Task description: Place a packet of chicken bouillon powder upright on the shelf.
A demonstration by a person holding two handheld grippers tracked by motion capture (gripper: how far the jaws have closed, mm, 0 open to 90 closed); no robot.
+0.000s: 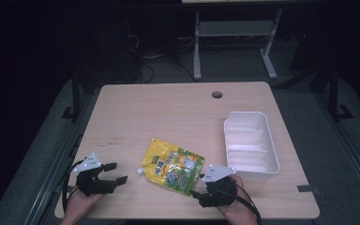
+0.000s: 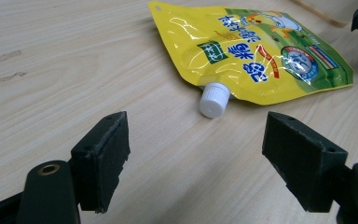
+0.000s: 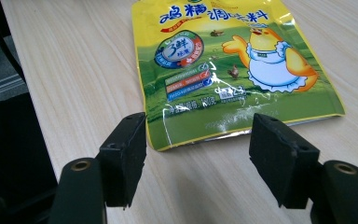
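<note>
High view: the pouch [image 1: 172, 166] lies flat on the table [image 1: 168, 108] between my two grippers, its long axis slanting from the cap [image 1: 140, 171] at my left to its bottom edge at my right. My right gripper [image 1: 200, 183] is nearer, touching or nearly so; my left gripper [image 1: 115, 172] is near the cap. The white bin [image 1: 250, 141] stands just right, clear of both.
Left gripper view: jaws apart, empty; cap [image 2: 214, 99] straight ahead, bare wood between.
Right gripper view: jaws apart, empty; pouch's bottom edge [image 3: 200, 135] just beyond them.
</note>
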